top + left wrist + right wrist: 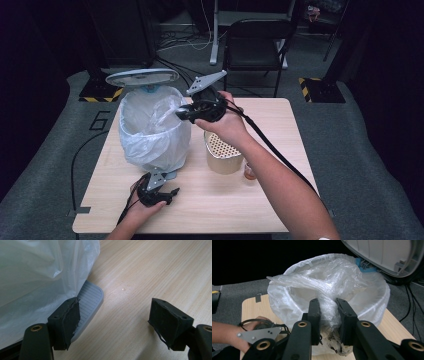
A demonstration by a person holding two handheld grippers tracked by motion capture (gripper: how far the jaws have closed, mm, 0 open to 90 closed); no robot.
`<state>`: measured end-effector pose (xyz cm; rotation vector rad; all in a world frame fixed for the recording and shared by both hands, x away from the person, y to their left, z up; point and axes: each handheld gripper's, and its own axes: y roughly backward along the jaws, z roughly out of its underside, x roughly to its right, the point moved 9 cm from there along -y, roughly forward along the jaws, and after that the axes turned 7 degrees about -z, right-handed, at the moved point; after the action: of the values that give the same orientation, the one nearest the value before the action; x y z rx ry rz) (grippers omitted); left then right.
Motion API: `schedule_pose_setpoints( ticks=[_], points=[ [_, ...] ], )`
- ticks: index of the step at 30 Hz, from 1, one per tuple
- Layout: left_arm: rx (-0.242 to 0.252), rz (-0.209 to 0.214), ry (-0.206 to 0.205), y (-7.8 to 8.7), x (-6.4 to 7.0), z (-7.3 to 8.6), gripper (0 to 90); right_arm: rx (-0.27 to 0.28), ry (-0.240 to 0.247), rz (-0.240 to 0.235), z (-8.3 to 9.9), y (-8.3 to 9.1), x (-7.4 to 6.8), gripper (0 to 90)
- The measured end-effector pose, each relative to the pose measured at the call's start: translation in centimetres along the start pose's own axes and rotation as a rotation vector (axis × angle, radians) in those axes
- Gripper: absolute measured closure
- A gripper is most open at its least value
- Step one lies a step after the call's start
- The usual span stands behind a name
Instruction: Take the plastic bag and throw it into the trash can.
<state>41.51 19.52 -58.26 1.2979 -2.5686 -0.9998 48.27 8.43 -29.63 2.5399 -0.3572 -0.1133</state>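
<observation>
Pale wood-grain table (280, 190). Right gripper (328, 312) pinches a crinkled clear plastic bag (322, 287), its long axis reaching over the lined bin's (152, 132) rim. Left gripper (113, 320), jaws wide and empty, sits beside the bin's ribbed grey pedal (90, 300).

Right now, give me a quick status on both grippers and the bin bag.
Right gripper shut on clear plastic bag, above the lined bin. Left gripper open by the pedal. Bin lid up; beige perforated container beside the bin.
</observation>
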Motion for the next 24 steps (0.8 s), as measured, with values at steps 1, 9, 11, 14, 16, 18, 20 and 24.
schedule_pose_setpoints(
  ticks=[1,9,11,14,16,18,20,24],
  points=[
    [0.0,0.0,-0.002,0.0,0.0,0.0,24.7,-0.002,-0.005,-0.002,-0.1,-0.4,0.1,75.0],
    [0.001,0.0,0.001,0.0,0.0,0.0,24.6,0.019,-0.009,-0.005,-1.2,-3.0,0.1,75.0],
    [-0.007,0.005,-0.004,0.1,0.0,0.0,24.6,0.015,-0.011,-0.003,-1.3,-3.7,0.1,75.0],
    [-0.008,0.005,-0.003,0.1,0.0,0.0,24.7,0.02,-0.025,-0.005,-1.3,-4.5,0.3,75.0],
    [0.012,-0.013,0.001,-0.1,0.0,-0.1,24.7,0.026,-0.039,-0.002,-1.3,-5.2,0.6,75.0],
    [-0.009,0.002,-0.006,0.1,0.0,0.1,24.7,0.029,-0.051,-0.001,-1.3,-5.8,0.9,75.0],
    [-0.01,0.002,-0.006,0.1,0.0,0.1,24.7,0.035,-0.06,0.009,-1.3,-6.8,1.2,75.0],
    [0.009,-0.015,0.0,-0.1,0.0,0.0,24.6,0.057,-0.07,0.024,-1.3,-7.5,1.5,75.0]
  ],
)
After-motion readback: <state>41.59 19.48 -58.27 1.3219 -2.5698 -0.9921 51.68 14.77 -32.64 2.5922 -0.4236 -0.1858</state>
